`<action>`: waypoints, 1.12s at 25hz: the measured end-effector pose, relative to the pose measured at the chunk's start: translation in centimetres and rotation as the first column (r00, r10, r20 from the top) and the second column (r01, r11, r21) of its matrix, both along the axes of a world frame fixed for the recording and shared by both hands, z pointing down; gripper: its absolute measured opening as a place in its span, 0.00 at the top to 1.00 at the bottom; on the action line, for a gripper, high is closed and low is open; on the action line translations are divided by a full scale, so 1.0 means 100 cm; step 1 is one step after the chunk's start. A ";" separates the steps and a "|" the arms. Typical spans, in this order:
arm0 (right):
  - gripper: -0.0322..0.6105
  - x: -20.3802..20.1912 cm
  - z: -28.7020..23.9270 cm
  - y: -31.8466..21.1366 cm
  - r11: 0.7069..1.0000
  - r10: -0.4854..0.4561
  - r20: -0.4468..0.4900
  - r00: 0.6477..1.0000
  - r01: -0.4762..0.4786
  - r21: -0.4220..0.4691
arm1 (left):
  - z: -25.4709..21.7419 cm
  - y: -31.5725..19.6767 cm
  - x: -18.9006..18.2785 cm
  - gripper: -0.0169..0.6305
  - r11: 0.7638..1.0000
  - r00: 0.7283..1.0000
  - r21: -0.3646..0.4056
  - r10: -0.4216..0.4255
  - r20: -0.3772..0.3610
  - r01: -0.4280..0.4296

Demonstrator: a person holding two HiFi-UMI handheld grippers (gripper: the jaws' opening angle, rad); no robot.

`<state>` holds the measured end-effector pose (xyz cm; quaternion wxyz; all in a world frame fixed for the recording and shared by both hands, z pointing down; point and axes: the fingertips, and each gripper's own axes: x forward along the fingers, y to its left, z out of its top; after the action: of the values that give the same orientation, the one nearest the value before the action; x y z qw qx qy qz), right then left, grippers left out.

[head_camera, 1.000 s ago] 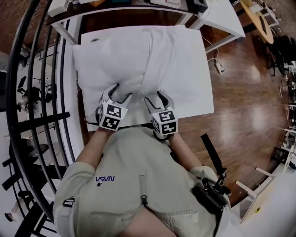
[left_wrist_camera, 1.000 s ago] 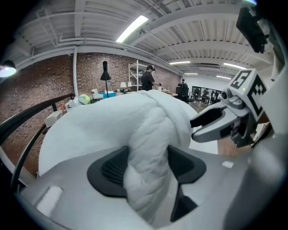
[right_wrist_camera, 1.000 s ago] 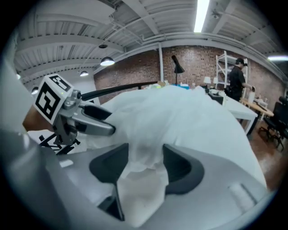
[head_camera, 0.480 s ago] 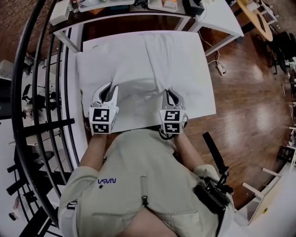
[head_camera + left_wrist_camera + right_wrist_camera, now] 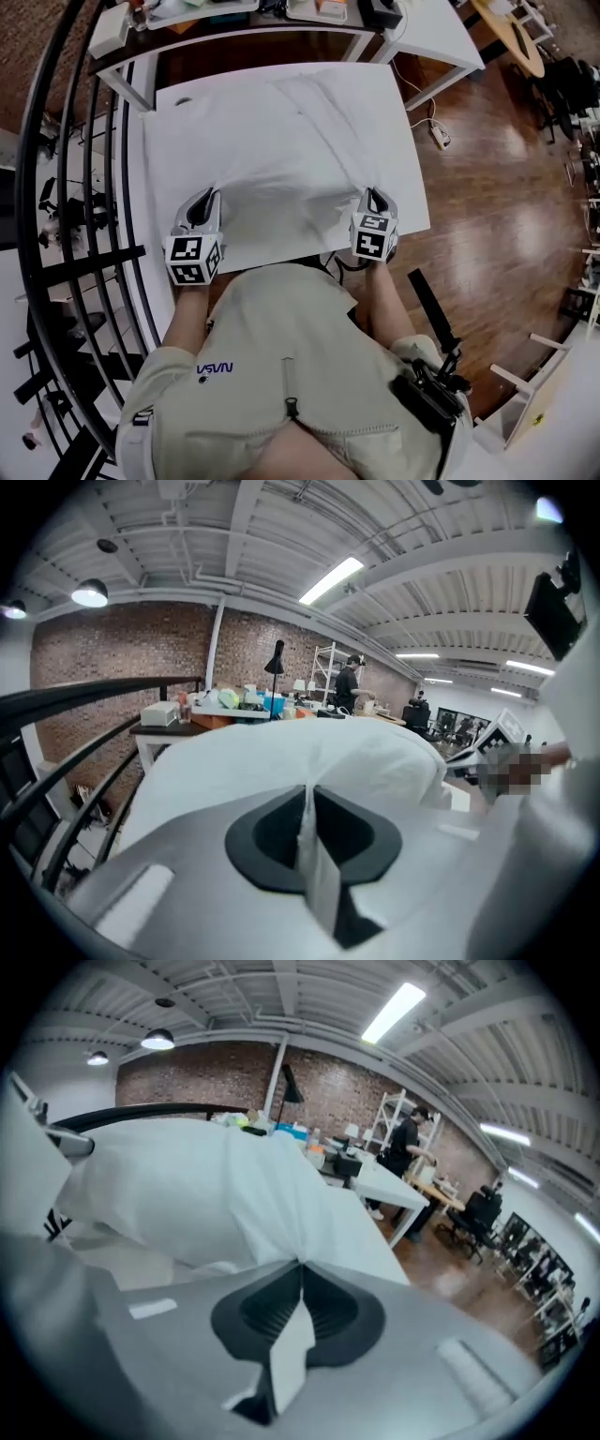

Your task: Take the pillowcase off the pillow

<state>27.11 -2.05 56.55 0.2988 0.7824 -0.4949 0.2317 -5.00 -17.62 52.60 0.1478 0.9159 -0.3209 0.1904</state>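
Left gripper view: the left gripper (image 5: 307,797) has just been closing its jaws, and they now stand almost together, pinching a thin fold of the white pillowcase (image 5: 319,747). Right gripper view: the right gripper (image 5: 300,1274) has its jaws together on another fold of the same fabric. Head view: both grippers grip the near edge, well apart. The pillowcase lies spread on the white table (image 5: 413,208), still covering the pillow.

One pillowcase (image 5: 281,159) lies on one white tabletop (image 5: 403,159). There are two grippers, one left gripper (image 5: 207,194) and one right gripper (image 5: 373,193), each with two jaws. One person (image 5: 349,682) stands far off under two pendant lamps (image 5: 159,1040).
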 end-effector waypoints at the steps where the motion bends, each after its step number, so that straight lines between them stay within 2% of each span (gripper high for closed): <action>1: 0.93 -0.004 0.011 0.004 1.000 0.007 0.046 0.999 -0.006 -0.015 | 0.010 0.006 0.000 0.93 1.000 1.000 -0.030 -0.002 0.001 0.002; 3: 0.93 -0.007 0.025 0.011 0.999 0.001 0.100 0.995 0.002 -0.035 | 0.022 0.016 0.002 0.93 0.998 1.000 -0.060 0.005 0.008 -0.004; 10: 0.84 -0.012 0.011 0.013 0.998 -0.067 0.123 0.990 0.070 -0.012 | 0.019 0.017 0.012 0.86 0.999 0.998 -0.022 0.026 0.048 -0.025; 15: 0.77 -0.031 -0.020 0.004 0.972 -0.234 0.162 0.959 0.233 0.027 | -0.007 0.025 0.015 0.77 0.999 0.997 0.028 0.043 0.069 -0.045; 19: 0.76 -0.036 -0.061 -0.022 0.942 -0.333 0.117 0.936 0.325 0.080 | -0.053 0.023 0.023 0.77 0.993 0.999 0.108 0.049 -0.005 -0.048; 22: 0.69 -0.037 -0.075 -0.044 0.915 -0.403 0.109 0.909 0.399 0.054 | -0.088 0.011 0.040 0.77 0.983 0.996 0.169 0.078 -0.053 -0.068; 24: 0.67 -0.042 -0.079 -0.053 0.879 -0.474 0.109 0.874 0.477 -0.004 | -0.095 -0.003 0.056 0.75 0.978 0.993 0.179 0.113 -0.020 -0.107; 25: 0.67 -0.047 -0.078 -0.053 0.847 -0.521 0.120 0.845 0.529 -0.053 | -0.095 -0.012 0.062 0.71 0.977 0.992 0.174 0.125 0.010 -0.124; 26: 0.67 -0.052 -0.076 -0.051 0.803 -0.571 0.141 0.809 0.586 -0.111 | -0.093 -0.021 0.068 0.67 0.977 0.991 0.166 0.130 0.042 -0.135; 28: 0.67 -0.058 -0.071 -0.044 0.693 -0.655 0.191 0.731 0.682 -0.234 | -0.092 -0.040 0.077 0.61 0.977 0.988 0.164 0.127 0.083 -0.139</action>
<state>21.36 -6.41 49.45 0.4500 0.4844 -0.7195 0.2126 2.69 -21.63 43.44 0.0448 0.9372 -0.2788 0.2047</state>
